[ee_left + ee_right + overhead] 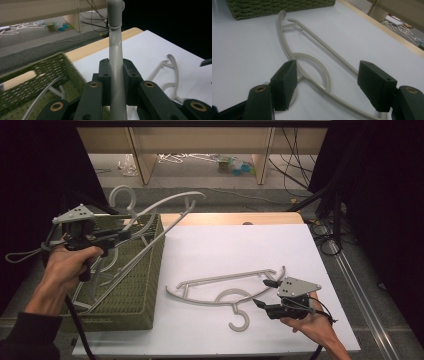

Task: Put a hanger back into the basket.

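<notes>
Right gripper (264, 294): jaws spread wide, holding nothing, low over the white table sheet (240, 250) at the near right, straddling one end of a grey plastic hanger (227, 292) lying flat, hook toward the near edge. Left gripper (120, 236): jaws clamped on the arm of a second grey hanger (167, 202), lifted and tilted above the green woven basket (142, 285) at the table's left. Basket contents: further grey hangers (95, 292). Beyond the table: wooden furniture legs (140, 155), floor clutter.
</notes>
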Motion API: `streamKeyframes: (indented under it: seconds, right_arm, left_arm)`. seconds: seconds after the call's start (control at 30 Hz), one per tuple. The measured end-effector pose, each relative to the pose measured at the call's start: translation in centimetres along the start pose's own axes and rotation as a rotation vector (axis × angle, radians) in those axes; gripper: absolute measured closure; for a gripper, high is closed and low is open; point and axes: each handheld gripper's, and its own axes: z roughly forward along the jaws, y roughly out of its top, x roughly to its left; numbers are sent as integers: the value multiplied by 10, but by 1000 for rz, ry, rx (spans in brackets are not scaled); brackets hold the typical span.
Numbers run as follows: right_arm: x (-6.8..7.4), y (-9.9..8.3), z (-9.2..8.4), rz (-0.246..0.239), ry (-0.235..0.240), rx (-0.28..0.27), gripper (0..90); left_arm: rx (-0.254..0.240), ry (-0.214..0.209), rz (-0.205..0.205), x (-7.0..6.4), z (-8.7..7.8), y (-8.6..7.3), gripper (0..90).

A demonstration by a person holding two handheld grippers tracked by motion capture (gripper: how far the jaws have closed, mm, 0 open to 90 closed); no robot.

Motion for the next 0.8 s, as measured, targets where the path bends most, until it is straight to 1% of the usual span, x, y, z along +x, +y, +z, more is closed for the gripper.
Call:
streamKeyframes:
  seconds: [0.07, 0.1, 0.17, 0.2, 0.23, 0.27, 0.3, 0.37, 0.4, 0.43, 0.47, 0.5, 0.53, 0.6, 0.67, 0.73, 0.8]
  right_arm:
    - [0, 0, 0, 0, 1, 3, 328]
    - [0, 0, -1, 3, 9, 12, 328]
    - [0, -1, 0, 2, 5, 17, 328]
    - [0, 0, -1, 3, 7, 15, 328]
    - [0, 0, -1, 3, 7, 15, 328]
    - [0, 0, -1, 2, 7, 15, 328]
    - [0, 0, 0, 1, 6, 14, 328]
    - [0, 0, 0, 1, 5, 15, 328]
    - [0, -1, 0, 2, 2, 8, 328]
    - [0, -1, 1, 1, 2, 11, 328]
    - [0, -1, 1, 1, 3, 12, 328]
    - [0, -1, 1, 1, 3, 12, 328]
    - [0, -1, 1, 1, 4, 13, 328]
    - [0, -1, 1, 1, 4, 12, 328]
    - [0, -1, 1, 0, 4, 12, 328]
    - [0, -1, 1, 1, 4, 12, 328]
    - [0, -2, 1, 2, 4, 13, 328]
  left_arm:
    - [-4, 19, 14, 12, -4, -5, 789]
    - [-1, 29, 10, 16, -6, -7, 789]
    - [3, 51, -9, 24, -10, -12, 789]
    - [5, 58, -21, 27, -12, -15, 789]
    - [9, 65, -19, 31, -14, -17, 789]
    - [10, 74, -32, 35, -16, -21, 789]
    - [12, 82, -46, 36, -17, -23, 789]
    - [13, 92, -49, 40, -19, -28, 789]
    - [14, 100, -50, 45, -21, -31, 789]
    - [12, 105, -70, 46, -22, -33, 789]
    - [11, 109, -66, 49, -24, -35, 789]
    - [11, 114, -71, 50, -25, -37, 789]
    - [15, 115, -58, 53, -26, -38, 789]
    - [19, 121, -57, 57, -28, -42, 789]
    - [24, 128, -48, 61, -30, -47, 789]
    - [25, 133, -49, 64, -31, -51, 789]
    - [27, 141, -59, 67, -32, -55, 789]
